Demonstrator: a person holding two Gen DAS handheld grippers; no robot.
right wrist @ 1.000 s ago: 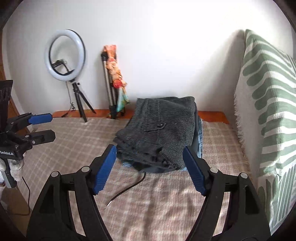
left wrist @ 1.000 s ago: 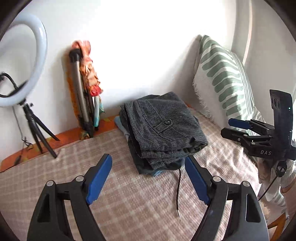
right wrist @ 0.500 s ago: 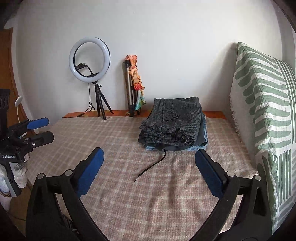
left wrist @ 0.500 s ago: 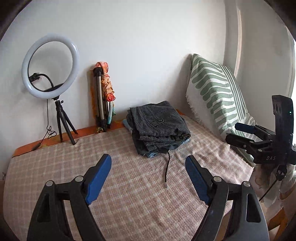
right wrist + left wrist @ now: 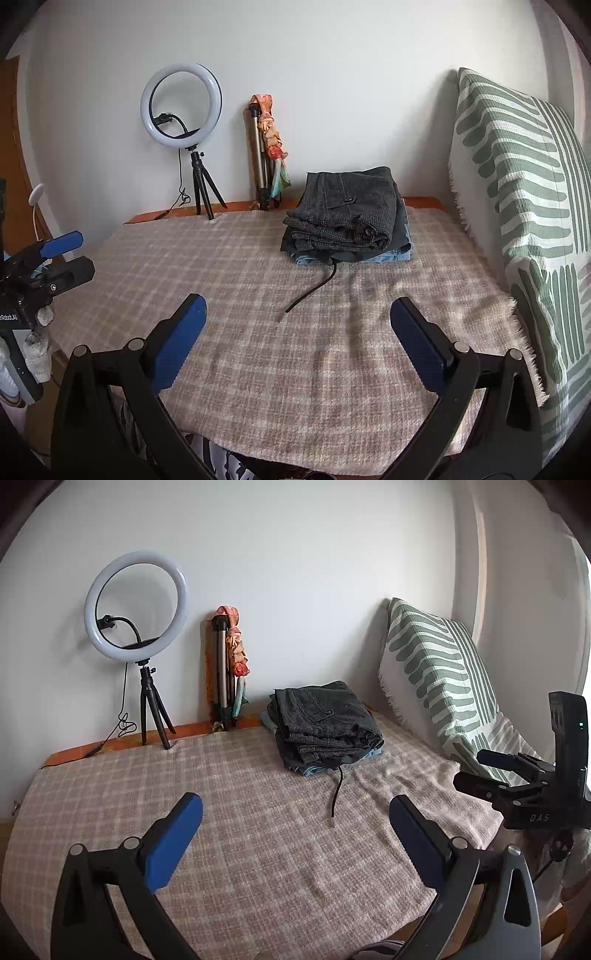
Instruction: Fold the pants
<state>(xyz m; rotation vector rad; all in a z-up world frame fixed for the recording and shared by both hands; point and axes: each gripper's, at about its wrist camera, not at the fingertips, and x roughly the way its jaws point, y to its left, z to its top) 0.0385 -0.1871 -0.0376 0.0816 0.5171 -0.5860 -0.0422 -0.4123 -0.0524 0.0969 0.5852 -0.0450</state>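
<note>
Dark grey checked pants (image 5: 325, 720) lie folded on top of a small stack of folded clothes at the far side of the bed, also in the right wrist view (image 5: 347, 218). A black drawstring (image 5: 337, 790) trails from the stack toward me. My left gripper (image 5: 295, 827) is open and empty, well back from the stack, over the blanket's near part. My right gripper (image 5: 297, 338) is open and empty too, equally far back. Each gripper shows from the side in the other's view: right (image 5: 491, 766), left (image 5: 70, 251).
A checked beige blanket (image 5: 240, 812) covers the bed. A green-striped pillow (image 5: 439, 679) leans at the right. A ring light on a tripod (image 5: 136, 605) and a folded tripod with a cloth (image 5: 227, 664) stand against the back wall.
Both grippers have pulled back from the folded stack toward the near edge of the bed; the stack stays in place. Both stay open.
</note>
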